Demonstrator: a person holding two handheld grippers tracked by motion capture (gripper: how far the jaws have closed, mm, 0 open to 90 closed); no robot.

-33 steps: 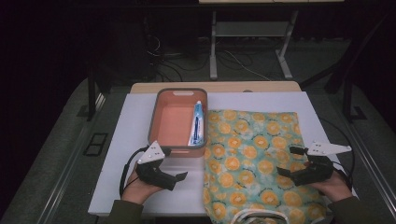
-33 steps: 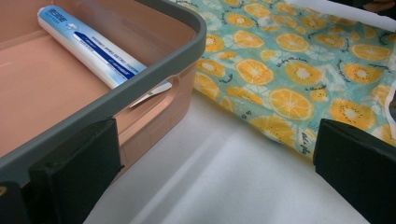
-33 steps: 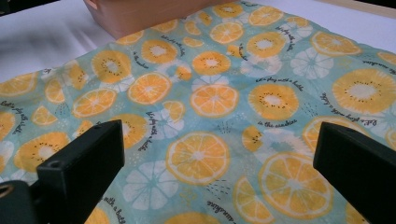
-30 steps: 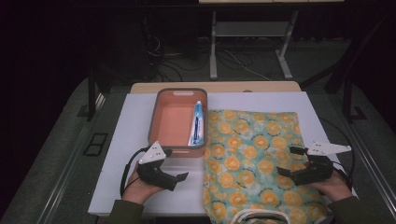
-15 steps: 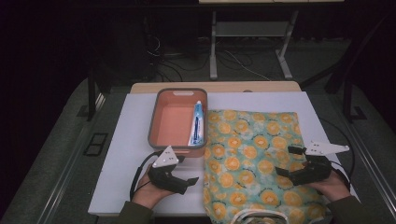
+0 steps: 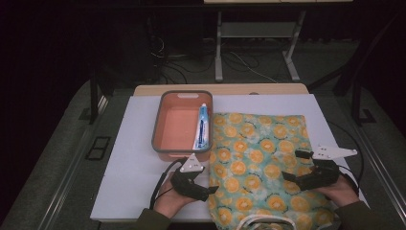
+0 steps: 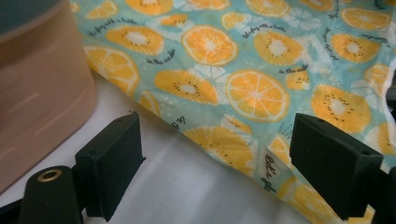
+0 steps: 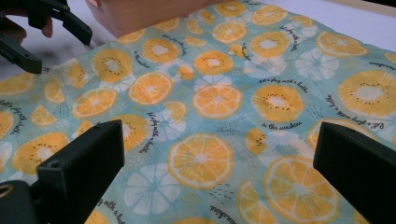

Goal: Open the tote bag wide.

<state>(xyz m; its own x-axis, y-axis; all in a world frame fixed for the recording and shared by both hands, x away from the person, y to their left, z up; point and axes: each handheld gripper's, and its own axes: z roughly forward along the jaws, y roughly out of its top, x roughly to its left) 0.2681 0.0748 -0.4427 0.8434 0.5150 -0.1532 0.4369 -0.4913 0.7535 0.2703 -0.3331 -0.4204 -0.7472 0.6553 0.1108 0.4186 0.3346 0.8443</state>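
Black fingers of the left gripper (image 7: 217, 168) stand spread wide, one over bare white counter (image 7: 187, 186) and the other over the near left hem of a teal cloth printed with orange slices (image 7: 261, 84), which lies between and beyond them. A salmon-pink plastic bin with a grey rim (image 6: 174, 125) sits just beside this gripper, close to the cloth's left edge. One blue-and-white tube (image 6: 203, 127) lies along the bin's right wall.

The right gripper (image 8: 219, 177) also has its fingers spread apart, hovering above the cloth's right part with nothing between them but fabric below. In the high view the cloth (image 6: 258, 158) covers the counter's right half. Counted: two grippers, one cloth, one bin, one tube.
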